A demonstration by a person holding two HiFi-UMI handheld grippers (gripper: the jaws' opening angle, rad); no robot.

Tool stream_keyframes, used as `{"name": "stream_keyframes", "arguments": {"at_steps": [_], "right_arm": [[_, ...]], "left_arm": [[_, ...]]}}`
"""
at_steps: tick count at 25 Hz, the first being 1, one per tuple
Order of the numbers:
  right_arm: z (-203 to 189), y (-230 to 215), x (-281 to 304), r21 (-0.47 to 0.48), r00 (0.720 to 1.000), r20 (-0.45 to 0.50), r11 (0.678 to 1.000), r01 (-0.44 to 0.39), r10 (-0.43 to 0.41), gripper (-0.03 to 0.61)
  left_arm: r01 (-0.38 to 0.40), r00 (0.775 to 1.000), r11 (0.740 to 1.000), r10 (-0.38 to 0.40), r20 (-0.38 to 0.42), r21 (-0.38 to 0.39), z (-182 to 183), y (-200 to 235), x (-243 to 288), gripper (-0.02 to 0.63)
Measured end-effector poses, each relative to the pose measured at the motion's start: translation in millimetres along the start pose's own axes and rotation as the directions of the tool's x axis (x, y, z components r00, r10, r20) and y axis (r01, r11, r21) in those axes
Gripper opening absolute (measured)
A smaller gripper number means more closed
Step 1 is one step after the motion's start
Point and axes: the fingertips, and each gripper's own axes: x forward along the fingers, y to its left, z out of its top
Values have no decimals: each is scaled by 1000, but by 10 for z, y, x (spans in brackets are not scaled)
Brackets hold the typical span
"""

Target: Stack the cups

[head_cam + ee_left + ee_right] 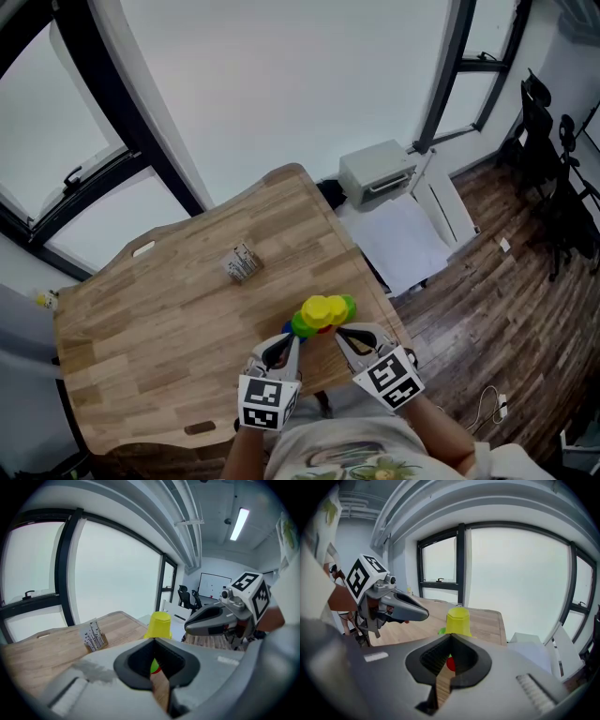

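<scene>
A stack of upturned cups stands near the front edge of the wooden table (169, 319), with a yellow cup (323, 312) on top and green cups (302, 324) showing under it, plus a bit of red and blue at the base. My left gripper (292, 339) sits just left of the stack, shut, with nothing in it. On the other side my right gripper (342, 333) is also shut and empty. In the left gripper view the yellow cup (159, 624) rises just beyond the closed jaws, and the right gripper (208, 620) is beside it. From the right gripper view the yellow cup (458, 621) stands ahead, the left gripper (401, 609) at its left.
A small block holding printed cards (242, 262) stands mid-table, also in the left gripper view (93, 636). The table's right edge runs close beside the stack. On the floor beyond lie a white box (375, 173) and white sheets (403, 239). Office chairs (553, 169) stand far right.
</scene>
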Motion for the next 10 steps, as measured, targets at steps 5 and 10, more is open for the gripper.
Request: {"name": "stream_keyframes", "arguments": {"at_steps": [5, 10], "right_arm": [[-12, 9, -1, 0, 1000, -6, 1000, 3, -3, -2], [-40, 6, 1, -1, 1000, -15, 1000, 8, -8, -2]], "left_arm": [[5, 1000, 1000, -5, -2, -2, -6, 9, -2, 6], [12, 1000, 1000, -12, -3, 3, -16, 5, 8, 6]]}}
